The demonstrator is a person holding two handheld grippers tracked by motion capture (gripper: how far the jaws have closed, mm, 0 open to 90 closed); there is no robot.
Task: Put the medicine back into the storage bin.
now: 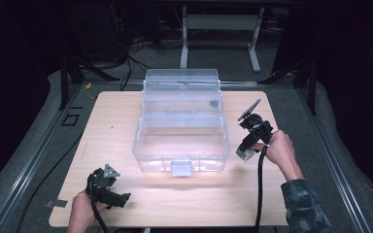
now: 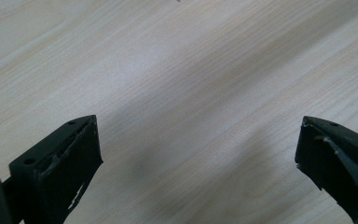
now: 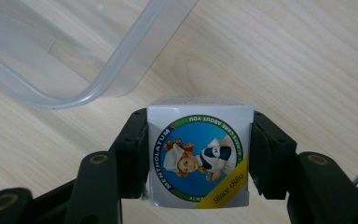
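A clear plastic storage box [image 1: 180, 141] with its lid [image 1: 182, 82] tipped up behind it stands in the middle of the table. My right gripper [image 1: 245, 151] hangs just right of the box's front corner, shut on a small white Mentholatum box [image 3: 198, 158] with a round blue picture label. The box's clear rim [image 3: 121, 56] curves past at the upper left in the right gripper view. My left gripper [image 1: 121, 199] rests low at the table's front left, open, with bare wood between its jaws [image 2: 198, 158].
The light wooden table [image 1: 126, 121] has bare room to the left, right and front of the clear box. Metal rails run along both sides of the table, and a white desk frame [image 1: 221, 34] stands behind it.
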